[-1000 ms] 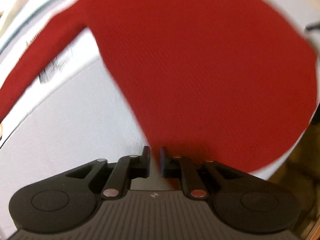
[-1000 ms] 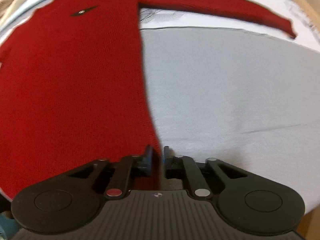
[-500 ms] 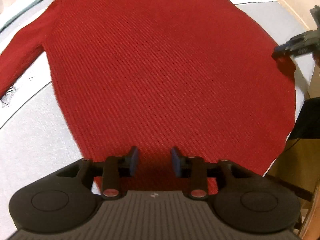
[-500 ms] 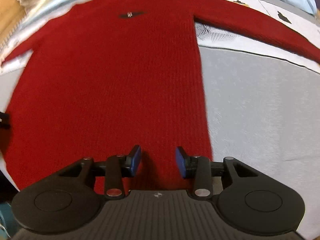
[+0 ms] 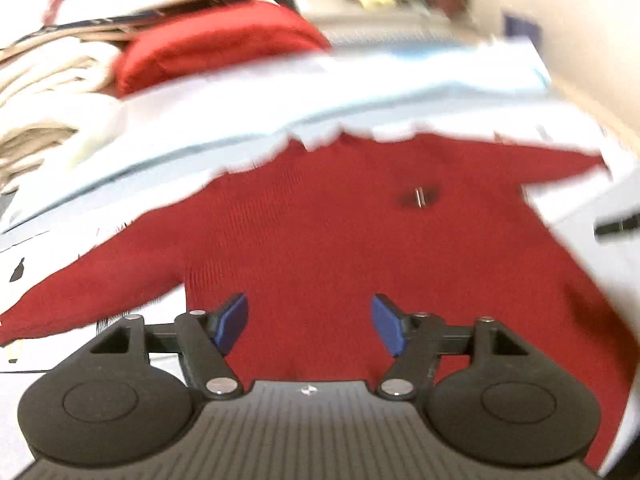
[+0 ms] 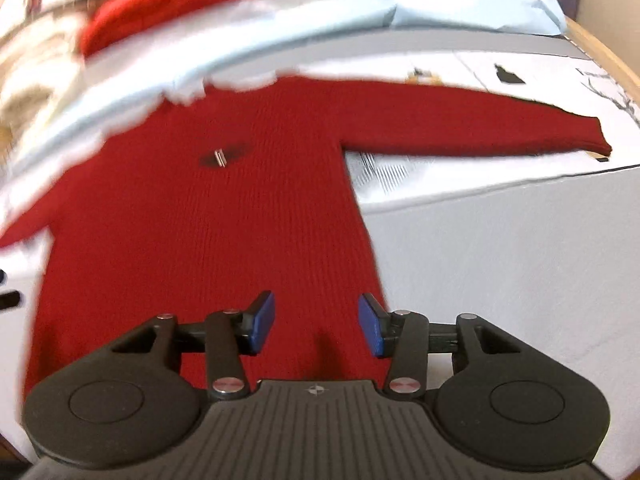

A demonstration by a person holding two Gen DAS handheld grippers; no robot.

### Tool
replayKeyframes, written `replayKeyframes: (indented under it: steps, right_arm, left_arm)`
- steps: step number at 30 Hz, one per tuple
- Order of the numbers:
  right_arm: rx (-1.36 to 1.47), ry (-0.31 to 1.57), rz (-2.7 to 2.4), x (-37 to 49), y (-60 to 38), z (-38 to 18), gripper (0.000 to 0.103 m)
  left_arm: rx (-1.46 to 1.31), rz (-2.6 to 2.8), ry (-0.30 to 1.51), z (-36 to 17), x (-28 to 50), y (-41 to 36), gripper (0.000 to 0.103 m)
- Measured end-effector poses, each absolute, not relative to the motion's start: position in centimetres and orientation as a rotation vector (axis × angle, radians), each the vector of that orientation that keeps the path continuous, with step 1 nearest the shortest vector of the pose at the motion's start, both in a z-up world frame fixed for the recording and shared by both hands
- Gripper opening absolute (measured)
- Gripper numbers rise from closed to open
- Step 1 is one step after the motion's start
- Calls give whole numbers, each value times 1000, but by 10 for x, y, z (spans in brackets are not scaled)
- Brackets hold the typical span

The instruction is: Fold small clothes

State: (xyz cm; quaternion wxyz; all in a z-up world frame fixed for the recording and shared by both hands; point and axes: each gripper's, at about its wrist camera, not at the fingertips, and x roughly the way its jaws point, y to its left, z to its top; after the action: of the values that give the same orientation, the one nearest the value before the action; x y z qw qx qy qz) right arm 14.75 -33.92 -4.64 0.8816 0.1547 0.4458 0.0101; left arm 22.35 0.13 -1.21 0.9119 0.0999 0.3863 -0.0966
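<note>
Red knit filled both views: a small long-sleeved sweater (image 5: 340, 248) lay spread flat, front up, on a pale grey cover (image 6: 500, 260) that looked like bedding, though the blur made the surface hard to name. Its sleeves reached out to either side, the one in the right wrist view (image 6: 460, 124) stretched straight across a white printed strip of the cover. A small dark patch with a metal bit (image 6: 224, 156) sat on the chest.

The left tool (image 5: 310, 326) hung above the lower part of the sweater's body, its blue pads (image 5: 232, 322) set wide apart; the jaws had just been opening, and nothing was pinched between them, only the cloth lying beneath. The right tool (image 6: 316, 330) hovered over the hem near the sweater's side edge, its jaws at a middling gap, also just opened, and gripping nothing.

Beyond the collar lay a light blue sheet (image 6: 460, 4), and past that a second red garment (image 5: 216, 48) beside a heap of cream cloth (image 5: 44, 92). The far background was too smeared to read.
</note>
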Motion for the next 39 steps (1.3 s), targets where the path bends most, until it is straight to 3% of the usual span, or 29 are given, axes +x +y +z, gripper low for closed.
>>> replayKeyframes:
  steps: [10, 22, 26, 27, 28, 30, 31, 35, 39]
  right_arm:
    - [396, 860, -128, 205, -355, -47, 48]
    - [407, 871, -195, 219, -370, -61, 48]
    - [451, 851, -240, 220, -390, -62, 48]
    - [478, 831, -265, 218, -399, -60, 45]
    - [512, 798, -287, 215, -409, -56, 33]
    - [557, 725, -329, 206, -431, -49, 19]
    - [569, 697, -356, 203, -441, -47, 19]
    - [678, 608, -481, 200, -491, -54, 21]
    - [784, 610, -527, 225, -538, -95, 39]
  left_arm:
    - [99, -99, 804, -32, 253, -46, 75]
    - [-4, -89, 877, -59, 276, -27, 74]
    - [22, -47, 890, -59, 283, -27, 69]
    - [20, -40, 888, -58, 286, -26, 68]
    - [11, -35, 891, -57, 288, -24, 66]
    - [-14, -32, 898, -56, 292, -20, 65]
    - [-21, -33, 899, -56, 293, -19, 65]
    - [-24, -33, 916, -56, 298, -15, 65]
    - [-34, -23, 938, -58, 300, -8, 66]
